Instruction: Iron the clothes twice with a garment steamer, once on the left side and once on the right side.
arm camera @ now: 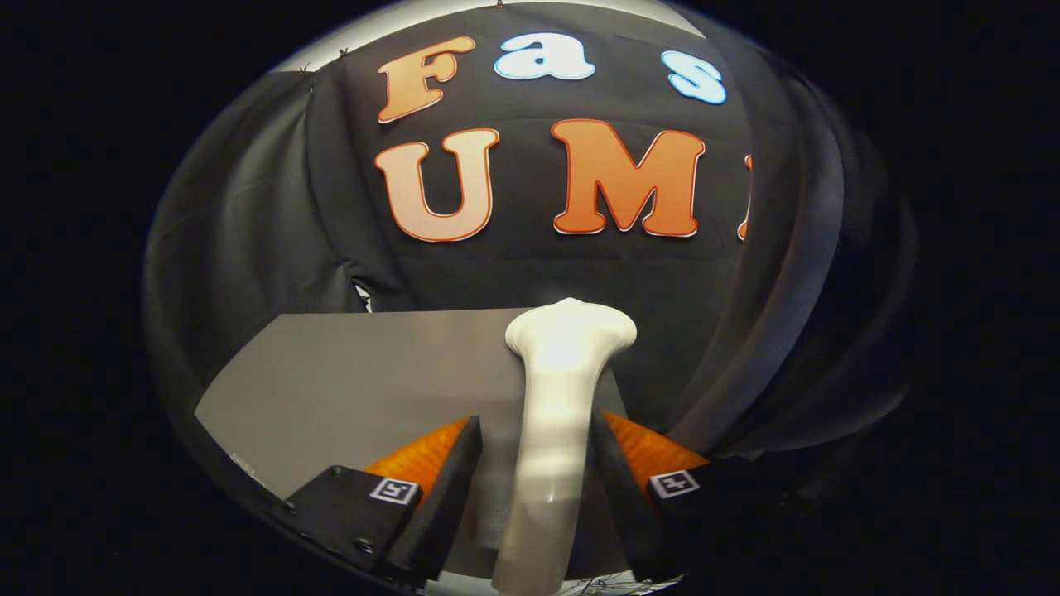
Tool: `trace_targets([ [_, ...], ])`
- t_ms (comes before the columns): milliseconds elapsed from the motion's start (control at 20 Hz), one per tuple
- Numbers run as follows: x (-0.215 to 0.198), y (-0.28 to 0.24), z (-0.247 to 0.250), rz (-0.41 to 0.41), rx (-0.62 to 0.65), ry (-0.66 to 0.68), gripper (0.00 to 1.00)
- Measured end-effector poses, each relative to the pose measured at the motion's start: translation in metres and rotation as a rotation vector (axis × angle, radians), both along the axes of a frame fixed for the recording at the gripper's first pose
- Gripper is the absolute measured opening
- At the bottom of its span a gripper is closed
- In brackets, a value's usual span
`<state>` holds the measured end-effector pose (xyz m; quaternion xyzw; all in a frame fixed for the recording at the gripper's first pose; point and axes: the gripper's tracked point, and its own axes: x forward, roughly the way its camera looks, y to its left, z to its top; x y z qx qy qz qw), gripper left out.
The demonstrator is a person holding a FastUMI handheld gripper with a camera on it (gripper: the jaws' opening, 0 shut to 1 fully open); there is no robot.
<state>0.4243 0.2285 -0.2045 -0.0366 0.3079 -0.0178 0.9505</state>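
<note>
tool (537, 447): steamer (555, 414) fills finger gap | ahead: bare grey tabletop (348, 372) | beyond: cloth wall (530, 265)

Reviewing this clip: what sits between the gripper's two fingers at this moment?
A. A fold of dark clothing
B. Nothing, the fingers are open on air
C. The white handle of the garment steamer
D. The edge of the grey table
C: the white steamer handle runs up between the gripper fingers, its flared head just beyond them, over the grey table.

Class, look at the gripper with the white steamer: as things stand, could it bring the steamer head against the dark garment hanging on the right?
Probably yes. The gripper looks shut on the white steamer, whose head points past the grey table. The dark garment hangs just to the right, with nothing visible between them.
</note>
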Motion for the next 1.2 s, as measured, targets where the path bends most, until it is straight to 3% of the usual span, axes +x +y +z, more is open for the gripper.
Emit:
trace_targets([
  [200,0.001,-0.001,-0.008,0.001,-0.005,0.009,0.64],
  [450,-0.013,0.028,-0.004,0.106,0.059,0.015,0.43],
  [700,-0.044,0.038,0.006,0.176,0.104,-0.024,0.43],
  [1200,-0.151,0.025,0.109,0.317,0.139,-0.240,0.43],
])
